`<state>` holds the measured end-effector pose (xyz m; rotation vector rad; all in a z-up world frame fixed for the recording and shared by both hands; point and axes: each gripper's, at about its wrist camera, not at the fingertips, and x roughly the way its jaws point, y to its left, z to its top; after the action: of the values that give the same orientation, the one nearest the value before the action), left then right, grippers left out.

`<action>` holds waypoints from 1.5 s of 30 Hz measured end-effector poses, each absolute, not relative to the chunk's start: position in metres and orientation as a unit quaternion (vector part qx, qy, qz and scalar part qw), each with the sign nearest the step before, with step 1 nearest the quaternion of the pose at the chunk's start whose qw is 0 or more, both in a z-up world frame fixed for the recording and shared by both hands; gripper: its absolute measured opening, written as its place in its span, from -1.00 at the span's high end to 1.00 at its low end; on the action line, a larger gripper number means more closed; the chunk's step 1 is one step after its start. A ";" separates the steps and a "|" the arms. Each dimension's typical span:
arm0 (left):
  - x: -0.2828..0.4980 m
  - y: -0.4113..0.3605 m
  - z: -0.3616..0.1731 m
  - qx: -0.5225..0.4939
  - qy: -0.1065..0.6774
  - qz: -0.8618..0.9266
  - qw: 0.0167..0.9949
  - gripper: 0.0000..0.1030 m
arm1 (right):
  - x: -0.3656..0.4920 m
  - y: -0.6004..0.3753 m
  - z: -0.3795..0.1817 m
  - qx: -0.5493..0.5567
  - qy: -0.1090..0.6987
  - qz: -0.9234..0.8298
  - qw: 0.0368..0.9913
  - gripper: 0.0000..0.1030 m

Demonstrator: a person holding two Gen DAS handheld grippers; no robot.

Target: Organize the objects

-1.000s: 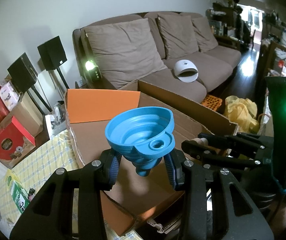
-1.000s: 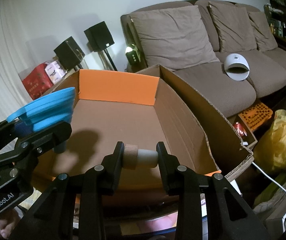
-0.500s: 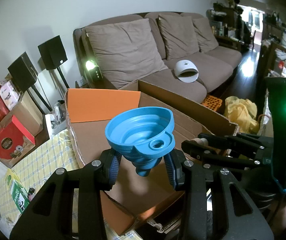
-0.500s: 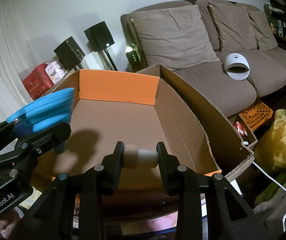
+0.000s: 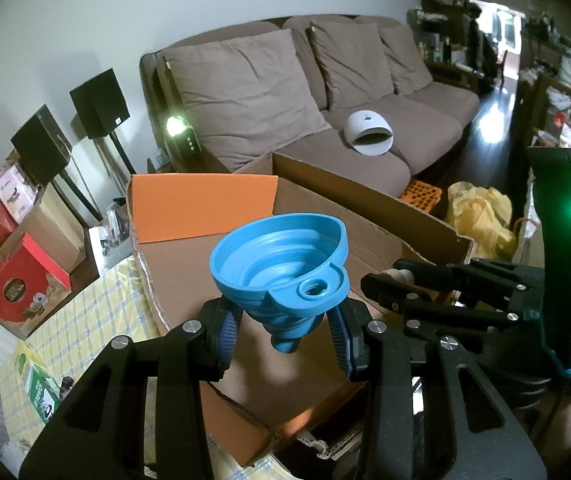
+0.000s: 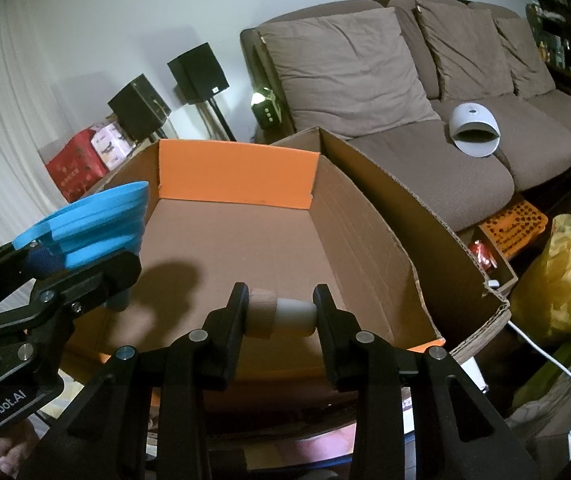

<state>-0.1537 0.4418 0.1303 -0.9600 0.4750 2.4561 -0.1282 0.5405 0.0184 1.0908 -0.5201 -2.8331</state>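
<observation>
My left gripper (image 5: 283,336) is shut on a blue collapsible funnel (image 5: 281,270), held upright over the near left part of an open cardboard box (image 5: 205,204). The funnel also shows in the right wrist view (image 6: 97,226). My right gripper (image 6: 279,314) is shut on a small stopper with a wooden cap and white body (image 6: 281,314), held sideways over the near edge of the box (image 6: 365,248). The right gripper shows in the left wrist view (image 5: 395,282), just right of the funnel. The box holds nothing inside.
A brown sofa (image 6: 405,92) with a white domed device (image 6: 475,130) stands behind the box. Two black speakers (image 5: 99,104) and red boxes (image 5: 21,280) are at left. A yellow bag (image 6: 565,280) and an orange crate (image 6: 513,228) lie at right. A yellow checked cloth (image 5: 85,320) covers the table.
</observation>
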 end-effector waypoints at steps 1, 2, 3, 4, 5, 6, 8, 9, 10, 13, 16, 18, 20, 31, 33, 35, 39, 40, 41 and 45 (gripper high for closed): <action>-0.154 0.442 0.130 -0.349 0.173 0.892 0.229 0.27 | -0.128 0.542 0.018 0.354 -0.172 -0.919 0.033 0.33; -0.154 0.441 0.130 -0.348 0.174 0.892 0.228 0.27 | -0.128 0.542 0.017 0.354 -0.173 -0.918 0.034 0.33; -0.154 0.441 0.130 -0.348 0.176 0.892 0.228 0.27 | -0.128 0.542 0.017 0.355 -0.175 -0.918 0.035 0.33; -0.153 0.441 0.130 -0.348 0.176 0.892 0.227 0.27 | -0.128 0.542 0.017 0.355 -0.176 -0.917 0.035 0.33; -0.153 0.441 0.130 -0.348 0.176 0.892 0.227 0.27 | -0.128 0.542 0.017 0.355 -0.177 -0.917 0.035 0.33; -0.153 0.441 0.130 -0.348 0.175 0.892 0.227 0.27 | -0.128 0.542 0.017 0.355 -0.176 -0.918 0.035 0.33; -0.153 0.442 0.130 -0.350 0.173 0.892 0.228 0.27 | -0.128 0.543 0.017 0.355 -0.177 -0.917 0.035 0.33; -0.153 0.442 0.130 -0.350 0.174 0.892 0.227 0.27 | -0.128 0.543 0.017 0.355 -0.177 -0.917 0.035 0.33; -0.153 0.441 0.130 -0.349 0.174 0.892 0.227 0.27 | -0.128 0.543 0.017 0.355 -0.177 -0.917 0.035 0.33; -0.152 0.442 0.129 -0.348 0.178 0.892 0.226 0.27 | -0.128 0.543 0.017 0.355 -0.178 -0.917 0.034 0.33; -0.152 0.442 0.129 -0.348 0.181 0.892 0.225 0.27 | -0.128 0.543 0.017 0.355 -0.178 -0.917 0.035 0.33; -0.151 0.441 0.129 -0.349 0.179 0.892 0.226 0.27 | -0.128 0.543 0.017 0.355 -0.178 -0.917 0.035 0.33; -0.151 0.441 0.129 -0.349 0.180 0.892 0.226 0.27 | -0.128 0.543 0.017 0.356 -0.178 -0.917 0.035 0.33; -0.149 0.442 0.129 -0.345 0.189 0.891 0.226 0.26 | -0.129 0.541 0.019 0.356 -0.173 -0.918 0.032 0.33; -0.149 0.442 0.129 -0.345 0.190 0.891 0.225 0.26 | -0.129 0.541 0.019 0.356 -0.174 -0.918 0.033 0.32; -0.149 0.442 0.129 -0.343 0.191 0.892 0.225 0.25 | -0.129 0.540 0.019 0.355 -0.175 -0.918 0.031 0.30; -0.148 0.443 0.130 -0.340 0.194 0.892 0.226 0.24 | -0.129 0.540 0.019 0.355 -0.175 -0.918 0.028 0.28; -0.149 0.443 0.130 -0.341 0.192 0.892 0.226 0.24 | -0.130 0.539 0.019 0.354 -0.175 -0.918 0.027 0.26; -0.149 0.443 0.130 -0.341 0.192 0.892 0.227 0.24 | -0.130 0.539 0.019 0.354 -0.175 -0.919 0.026 0.26; -0.150 0.442 0.130 -0.342 0.188 0.892 0.229 0.24 | -0.130 0.538 0.019 0.353 -0.174 -0.919 0.025 0.26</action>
<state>-0.1500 0.4420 0.1295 -0.9423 0.5172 2.4546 -0.1300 0.5382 0.0195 1.0916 -0.5392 -2.8426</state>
